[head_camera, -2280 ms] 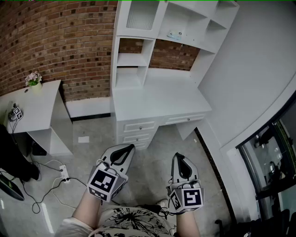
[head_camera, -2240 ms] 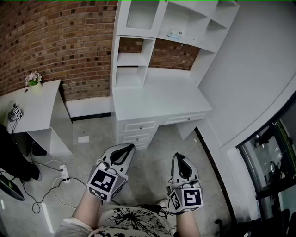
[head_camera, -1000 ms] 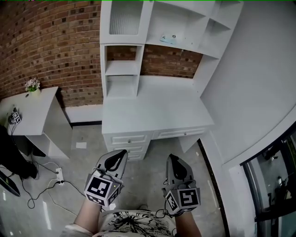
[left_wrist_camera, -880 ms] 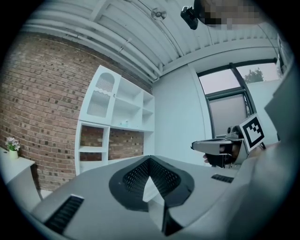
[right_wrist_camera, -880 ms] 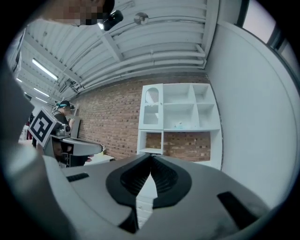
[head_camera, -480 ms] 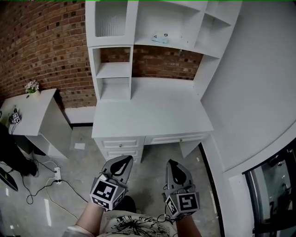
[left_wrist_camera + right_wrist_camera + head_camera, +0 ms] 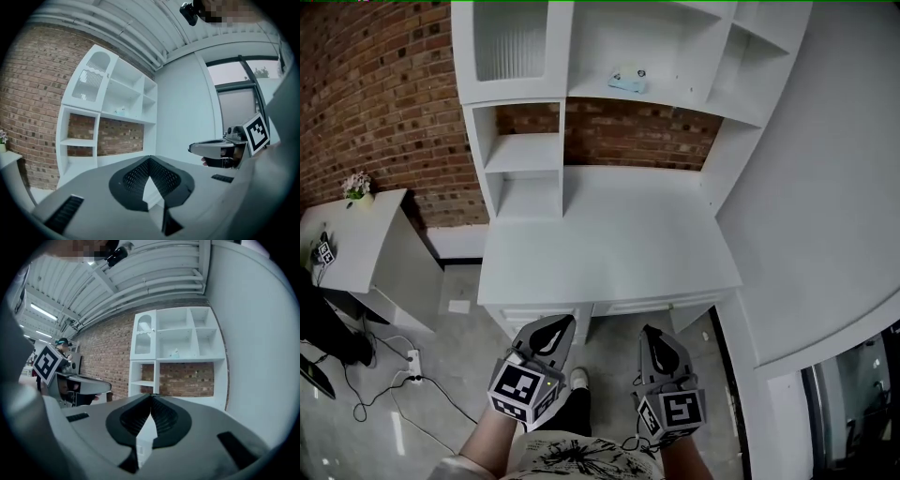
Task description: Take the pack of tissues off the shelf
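The main risk we see is reach. The pack of tissues point(image 7: 629, 78) lies on the upper shelf point(image 7: 694, 97) of the white unit point(image 7: 473, 141), in the wide middle bay. It is well above the desk point(image 7: 609, 234) and well apart from both tools. The desk stands between us and that shelf, so the reach must go up and across its whole depth. A stretched arm wobbles, and a tip could knock the pack deeper into the bay or off the shelf edge.

A second risk is the jaws. Both pairs are pressed together with nothing between them, and a gripper that arrives at the pack like that only pushes it. We judge the pack to be soft and slippery, so a pinch on one corner may let it slide out on the way down. It is small in every view, so we cannot tell for sure which way it lies. A wrong guess would set the jaws across its long side.

The left gripper point(image 7: 561, 323) and the right gripper point(image 7: 652, 334) sit low, close in front of our body. They are side by side and near each other, short of the desk's front edge and over the floor point(image 7: 459, 337). Both point forward toward the unit. Each gripper view looks along closed tips at the shelves, with the pack faint above them.
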Motion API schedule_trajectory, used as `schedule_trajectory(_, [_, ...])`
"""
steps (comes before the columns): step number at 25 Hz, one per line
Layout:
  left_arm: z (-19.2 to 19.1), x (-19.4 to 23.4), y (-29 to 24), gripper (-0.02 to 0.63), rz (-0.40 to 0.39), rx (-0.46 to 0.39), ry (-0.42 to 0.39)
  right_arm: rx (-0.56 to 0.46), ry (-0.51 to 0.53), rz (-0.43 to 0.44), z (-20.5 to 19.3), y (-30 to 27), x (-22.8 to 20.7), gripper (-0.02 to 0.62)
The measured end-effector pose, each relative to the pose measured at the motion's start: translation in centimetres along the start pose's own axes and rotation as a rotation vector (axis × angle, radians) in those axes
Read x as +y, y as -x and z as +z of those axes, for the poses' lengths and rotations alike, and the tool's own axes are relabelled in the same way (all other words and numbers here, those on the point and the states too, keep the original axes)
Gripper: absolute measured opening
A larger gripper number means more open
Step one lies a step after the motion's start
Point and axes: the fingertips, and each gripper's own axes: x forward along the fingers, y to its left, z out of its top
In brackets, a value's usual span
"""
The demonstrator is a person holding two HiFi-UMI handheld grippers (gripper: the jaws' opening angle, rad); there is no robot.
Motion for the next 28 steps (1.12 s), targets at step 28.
schedule_trajectory(28, [7.8,16.7,-24.6,0.015,0.186,-0.079,-0.032,-0.069,0.061,0.135,6.8,-30.2,-16.2,0.007])
